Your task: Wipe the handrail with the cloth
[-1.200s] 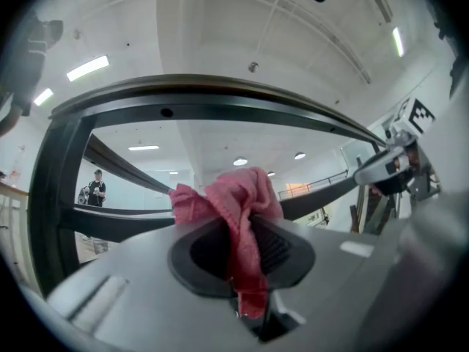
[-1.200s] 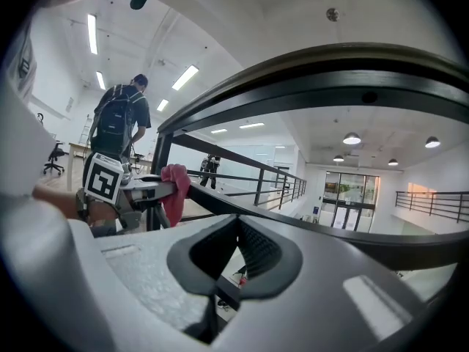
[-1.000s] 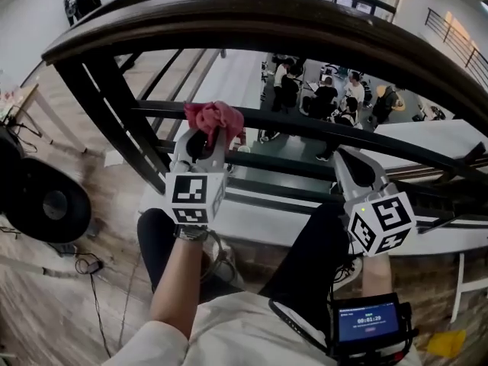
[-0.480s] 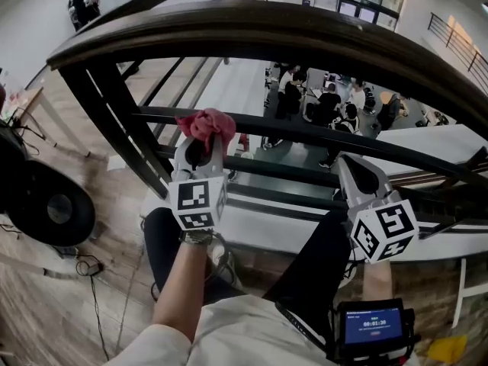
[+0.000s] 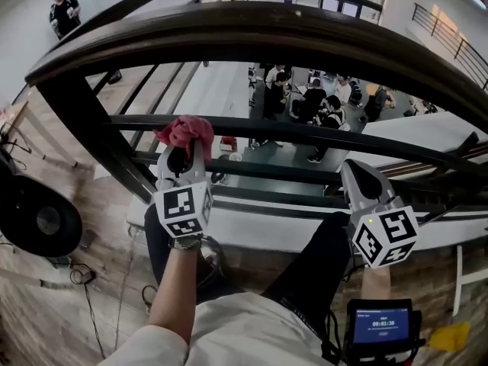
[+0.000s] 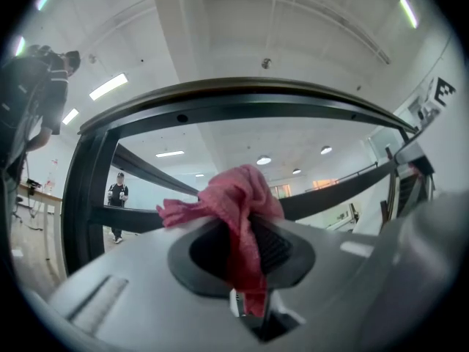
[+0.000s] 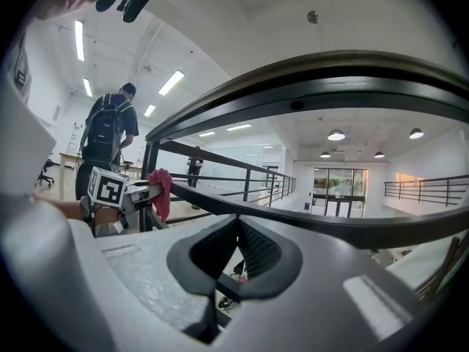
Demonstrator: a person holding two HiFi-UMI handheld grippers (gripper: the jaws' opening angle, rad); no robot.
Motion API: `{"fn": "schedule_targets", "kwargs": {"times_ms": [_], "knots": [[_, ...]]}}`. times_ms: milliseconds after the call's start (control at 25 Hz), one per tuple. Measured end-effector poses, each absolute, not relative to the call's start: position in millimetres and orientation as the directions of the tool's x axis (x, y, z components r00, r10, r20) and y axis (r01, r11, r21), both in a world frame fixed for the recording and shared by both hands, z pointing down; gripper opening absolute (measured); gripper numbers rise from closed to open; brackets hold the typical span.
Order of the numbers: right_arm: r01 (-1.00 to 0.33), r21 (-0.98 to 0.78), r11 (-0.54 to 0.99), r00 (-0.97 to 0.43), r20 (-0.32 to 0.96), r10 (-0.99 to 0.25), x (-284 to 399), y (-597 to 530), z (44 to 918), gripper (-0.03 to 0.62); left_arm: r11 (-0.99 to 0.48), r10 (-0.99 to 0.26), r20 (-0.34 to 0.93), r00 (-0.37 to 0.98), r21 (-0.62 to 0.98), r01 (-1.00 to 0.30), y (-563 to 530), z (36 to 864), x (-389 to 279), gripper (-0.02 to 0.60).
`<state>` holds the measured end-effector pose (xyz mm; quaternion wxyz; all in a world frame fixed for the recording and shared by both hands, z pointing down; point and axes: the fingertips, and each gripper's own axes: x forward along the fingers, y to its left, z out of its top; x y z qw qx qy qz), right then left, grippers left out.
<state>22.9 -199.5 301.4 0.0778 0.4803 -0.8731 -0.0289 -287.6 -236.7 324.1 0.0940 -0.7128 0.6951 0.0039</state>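
The pink cloth [image 5: 185,132] is bunched up and pinched in the left tool [image 5: 181,152], whose jaws are closed tight on it; in the left gripper view the cloth [image 6: 238,204] spills over both jaw tips and a strip of it hangs down between them. In the head view it sits at about 10 o'clock from the centre, against the dark horizontal bar [image 5: 320,136] of the railing, though whether it actually touches the bar is not clear. The broad brown handrail [image 5: 267,25] arcs across at 12 o'clock, above the cloth and apart from it. The right tool [image 5: 357,175] is at about 4 o'clock, below the bars, its jaws pressed together with nothing between them, as the right gripper view [image 7: 236,229] shows. A thick dark post [image 5: 84,128] carries the handrail at 9 o'clock. Through the bars, a group of people [image 5: 313,97] is seen on the floor below. A wrist device with a lit blue screen [image 5: 380,326] is at 5 o'clock.
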Motion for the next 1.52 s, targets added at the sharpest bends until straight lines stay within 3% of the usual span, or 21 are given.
{"fn": "schedule_targets", "kwargs": {"times_ms": [520, 1080, 1520], "knots": [[-0.882, 0.1, 0.46, -0.456, 0.059, -0.888, 92, -188, 279, 0.003, -0.111, -0.983, -0.122, 0.136, -0.189, -0.976, -234, 319, -208, 0.072], [-0.889, 0.079, 0.451, -0.442, 0.106, -0.891, 149, -164, 294, 0.003, -0.133, -0.971, -0.157, 0.179, -0.263, -0.955, -237, 275, -157, 0.071], [-0.895, 0.066, 0.442, -0.433, 0.117, -0.894, 176, -145, 306, 0.003, -0.233, -0.972, 0.002, 0.235, -0.141, -0.962, -271, 282, -153, 0.069]]}}
